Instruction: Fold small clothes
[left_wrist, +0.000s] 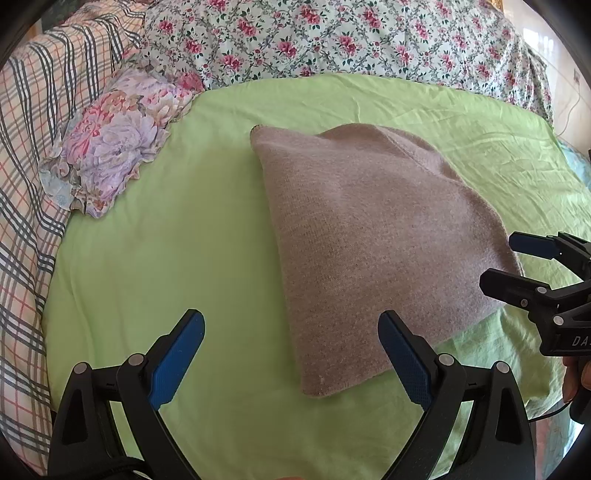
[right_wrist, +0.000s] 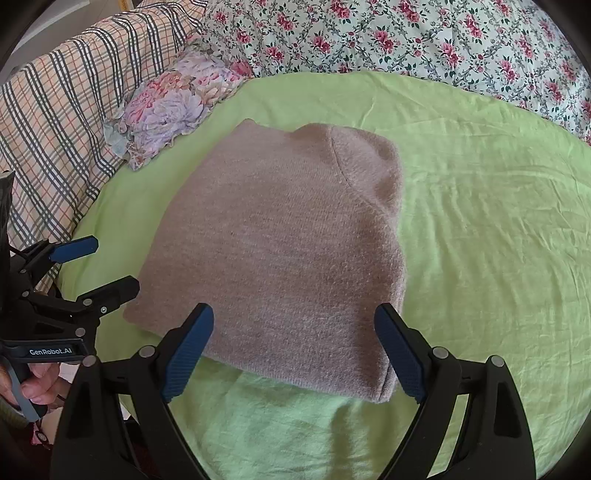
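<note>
A folded beige knit garment lies flat on the light green sheet. My left gripper hovers open above the garment's near left edge, blue pads wide apart and nothing between them. The same folded garment fills the middle of the right wrist view. My right gripper stands open over its near edge, with the pads not pressing the cloth. Each gripper shows in the other's view: the right gripper at the right edge, the left gripper at the left edge, both open.
A floral pillow lies at the sheet's far left. A plaid blanket runs along the left side and a rose-print quilt lies across the back. A person's hand grips the left gripper's handle.
</note>
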